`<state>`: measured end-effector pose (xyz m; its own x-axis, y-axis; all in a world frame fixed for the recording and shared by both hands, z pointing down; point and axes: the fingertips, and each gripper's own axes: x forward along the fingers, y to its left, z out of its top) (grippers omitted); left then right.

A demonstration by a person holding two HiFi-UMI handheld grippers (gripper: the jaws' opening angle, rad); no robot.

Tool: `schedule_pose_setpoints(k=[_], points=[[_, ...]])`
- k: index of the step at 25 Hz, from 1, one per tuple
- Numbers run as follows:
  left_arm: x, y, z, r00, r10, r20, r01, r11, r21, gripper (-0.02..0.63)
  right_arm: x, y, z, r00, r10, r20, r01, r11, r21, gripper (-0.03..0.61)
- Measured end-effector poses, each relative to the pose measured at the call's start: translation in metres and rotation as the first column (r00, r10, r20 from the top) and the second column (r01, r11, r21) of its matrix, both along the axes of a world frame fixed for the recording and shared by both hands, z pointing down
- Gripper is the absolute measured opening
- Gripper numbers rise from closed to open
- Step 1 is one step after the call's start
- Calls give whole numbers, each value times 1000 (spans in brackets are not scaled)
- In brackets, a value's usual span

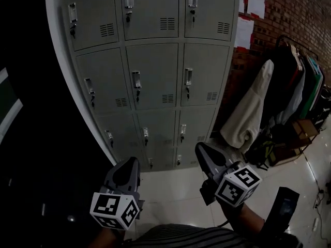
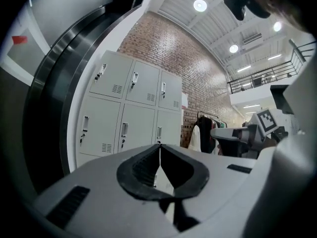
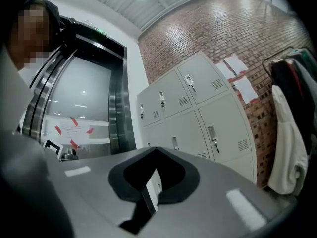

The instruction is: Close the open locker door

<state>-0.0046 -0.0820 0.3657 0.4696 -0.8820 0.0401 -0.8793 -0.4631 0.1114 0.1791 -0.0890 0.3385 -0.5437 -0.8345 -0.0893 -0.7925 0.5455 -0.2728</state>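
Observation:
A bank of grey metal lockers (image 1: 155, 71) stands ahead, three columns wide, each door with a handle and a vent. Every door I can see lies flush; none stands visibly ajar. The same lockers (image 2: 133, 113) appear in the left gripper view, and the lockers (image 3: 198, 113) show again in the right gripper view. My left gripper (image 1: 133, 160) hangs low before the bottom row, shut and empty. My right gripper (image 1: 199, 148) is a little to its right, short of the lockers, shut with nothing in it. Neither touches a door.
A clothes rack (image 1: 297, 81) with dark coats and a cream garment (image 1: 248, 112) stands right of the lockers against a brick wall (image 1: 289, 9). Boxes (image 1: 304, 130) sit on the glossy floor. A dark steel door frame (image 1: 57, 87) borders the lockers' left side.

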Motion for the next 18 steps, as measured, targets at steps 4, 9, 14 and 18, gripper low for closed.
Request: schedule_pose_setpoints(k=[4,9,14,18], points=[[-14,11,15,999,-6,34,6,1000,0,8,-21,13,22,1000,26,1,-26,999,-45,0],[-36,16,28,999,-14,32,15,1000,-24,6,-47,19,39,998,34,-45,-38,997,-73,0],[-44,15,38,1000,-8,21,9,999,-43,6,-63,24,44,995,39,-92,-45,997,-61,0],[-39,14,40,999,24,21,-23,999,-43,6,-65,24,47,992,53,-112,-60,996,-62,0]])
